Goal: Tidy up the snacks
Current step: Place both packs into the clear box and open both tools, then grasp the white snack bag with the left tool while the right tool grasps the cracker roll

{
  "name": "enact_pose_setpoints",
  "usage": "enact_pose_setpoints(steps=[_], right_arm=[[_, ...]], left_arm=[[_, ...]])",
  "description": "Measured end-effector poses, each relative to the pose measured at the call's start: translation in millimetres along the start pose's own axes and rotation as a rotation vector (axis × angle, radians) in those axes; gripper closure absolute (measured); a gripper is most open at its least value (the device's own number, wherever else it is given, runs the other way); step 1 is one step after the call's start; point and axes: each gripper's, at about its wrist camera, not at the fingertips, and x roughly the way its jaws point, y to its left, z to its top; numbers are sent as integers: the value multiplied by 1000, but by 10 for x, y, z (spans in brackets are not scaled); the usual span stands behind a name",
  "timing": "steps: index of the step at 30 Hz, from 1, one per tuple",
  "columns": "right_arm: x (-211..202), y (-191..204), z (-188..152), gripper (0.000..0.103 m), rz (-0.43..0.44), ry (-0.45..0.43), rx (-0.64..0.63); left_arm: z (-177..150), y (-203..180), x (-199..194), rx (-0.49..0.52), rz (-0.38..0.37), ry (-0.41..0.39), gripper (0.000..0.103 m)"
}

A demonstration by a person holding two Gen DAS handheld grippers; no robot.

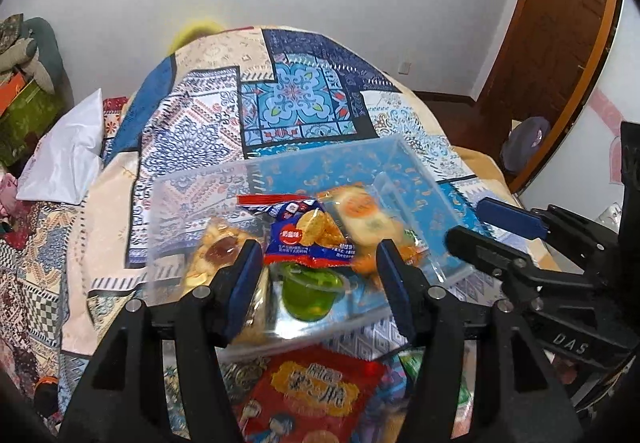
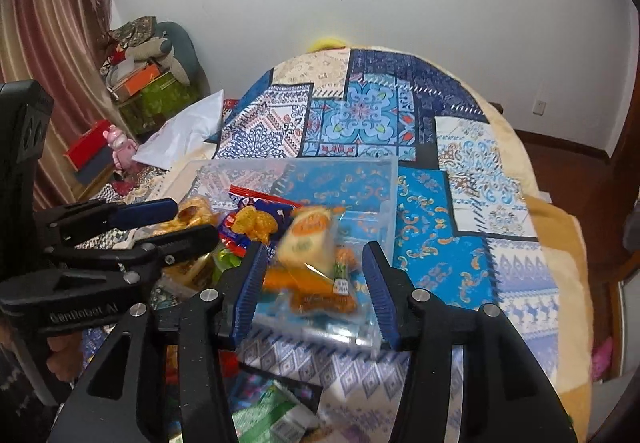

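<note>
A clear plastic box [image 1: 400,159] [image 2: 384,179] stands on the patterned cloth. In it lie a blue-red chip packet [image 1: 304,231] [image 2: 252,223], a green jelly cup [image 1: 310,293], a jam pastry [image 1: 216,251] and an orange-white clear-wrapped snack [image 1: 364,219] [image 2: 308,247], which looks blurred in the right wrist view. My left gripper [image 1: 316,279] is open over the box's near side, around the jelly cup. My right gripper [image 2: 316,275] is open over the box's right part, with the orange-white snack between its fingers, not gripped.
A red snack packet [image 1: 316,391] and green packets [image 2: 272,415] lie on the cloth in front of the box. A white bag [image 1: 68,159] lies at the table's left edge. Boxes and clutter [image 2: 148,87] stand at the left, a wooden door [image 1: 560,23] at the right.
</note>
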Motion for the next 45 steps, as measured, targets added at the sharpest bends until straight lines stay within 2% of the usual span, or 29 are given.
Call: enact_pose_setpoints(steps=[8, 15, 20, 29, 35, 37, 40, 45], right_arm=[[-385, -15, -150, 55, -30, -17, 2], [-541, -56, -460, 52, -46, 31, 31], [-500, -36, -767, 52, -53, 101, 53], [-366, 23, -1200, 52, -35, 212, 92], [-218, 94, -1277, 52, -29, 246, 99], [-176, 100, -1283, 43, -28, 249, 107], [-139, 121, -1288, 37, -28, 246, 116], [-40, 202, -1317, 31, -34, 256, 100]], left_arm=[[-206, 181, -447, -18, 50, -13, 37], [-650, 471, -612, -44, 111, 56, 37], [-1054, 620, -607, -68, 135, 119, 37], [-1636, 800, -540, -109, 129, 200, 37], [-1836, 836, -500, -157, 76, 234, 36], [-1858, 791, -487, -151, 71, 230, 35], [-1857, 720, -457, -140, 65, 221, 34], [-1845, 683, -345, -174, 14, 232, 29]])
